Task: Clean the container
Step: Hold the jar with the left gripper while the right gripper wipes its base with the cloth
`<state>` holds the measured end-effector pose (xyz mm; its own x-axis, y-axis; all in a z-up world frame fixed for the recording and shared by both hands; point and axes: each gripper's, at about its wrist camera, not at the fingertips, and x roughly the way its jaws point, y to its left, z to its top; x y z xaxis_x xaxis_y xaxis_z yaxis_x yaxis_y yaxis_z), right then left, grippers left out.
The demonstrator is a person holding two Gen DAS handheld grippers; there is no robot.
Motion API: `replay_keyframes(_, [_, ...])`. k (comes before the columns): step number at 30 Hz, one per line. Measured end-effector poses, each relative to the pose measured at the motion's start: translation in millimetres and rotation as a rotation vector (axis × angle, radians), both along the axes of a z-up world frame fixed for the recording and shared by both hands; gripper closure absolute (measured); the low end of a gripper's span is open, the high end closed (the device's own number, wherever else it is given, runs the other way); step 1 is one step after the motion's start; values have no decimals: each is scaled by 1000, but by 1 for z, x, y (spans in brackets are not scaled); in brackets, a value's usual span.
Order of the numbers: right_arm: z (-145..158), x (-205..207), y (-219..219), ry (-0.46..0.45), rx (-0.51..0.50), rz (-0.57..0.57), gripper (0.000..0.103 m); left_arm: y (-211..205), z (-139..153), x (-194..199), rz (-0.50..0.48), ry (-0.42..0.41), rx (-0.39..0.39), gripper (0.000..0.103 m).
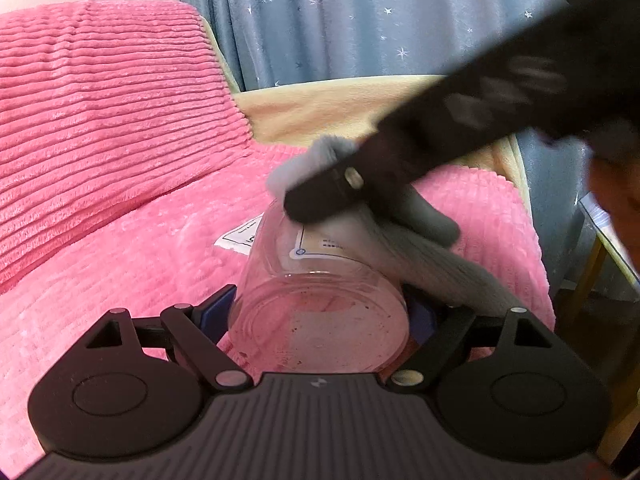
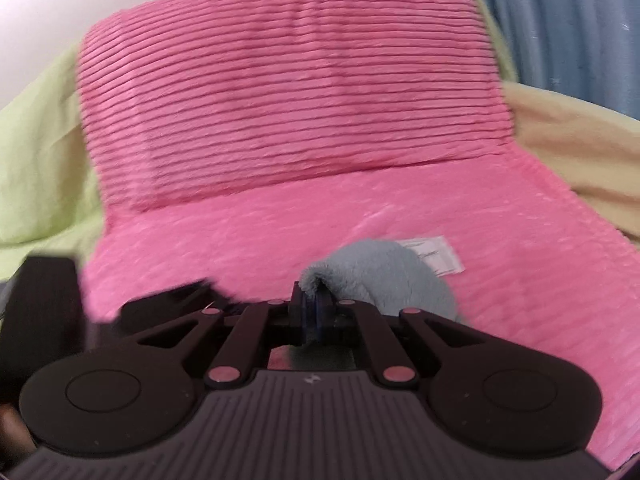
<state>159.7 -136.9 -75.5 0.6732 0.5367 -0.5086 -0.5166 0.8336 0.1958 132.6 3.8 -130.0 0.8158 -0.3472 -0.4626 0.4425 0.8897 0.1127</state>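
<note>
A clear glass jar (image 1: 316,312) with a white label is clamped by its base between the blue pads of my left gripper (image 1: 320,316), tilted with its mouth pointing away over the pink seat. My right gripper (image 1: 316,196) comes in from the upper right, shut on a grey fluffy cloth (image 1: 424,248) that it holds at the jar's mouth; the cloth trails down the jar's right side. In the right wrist view my right gripper (image 2: 314,312) pinches the grey cloth (image 2: 384,280) between its closed blue pads. The jar does not show there.
A pink ribbed blanket (image 1: 120,160) covers a seat and its backrest (image 2: 288,92). A white paper tag (image 2: 436,254) lies on the seat. Beige and green sheets (image 2: 44,152) lie beneath; blue star curtains (image 1: 360,20) hang behind. A glass table edge (image 1: 608,232) stands at right.
</note>
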Motion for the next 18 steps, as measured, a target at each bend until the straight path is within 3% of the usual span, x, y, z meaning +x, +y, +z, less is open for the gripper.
replay_keyframes(3, [0,13,-5,11,24,-47,101,0,0,0,1,-2,2,18])
replay_keyframes(18, [-2,18,-5,26,44,-17,102,-4,-2,-2,8,-5,5,18])
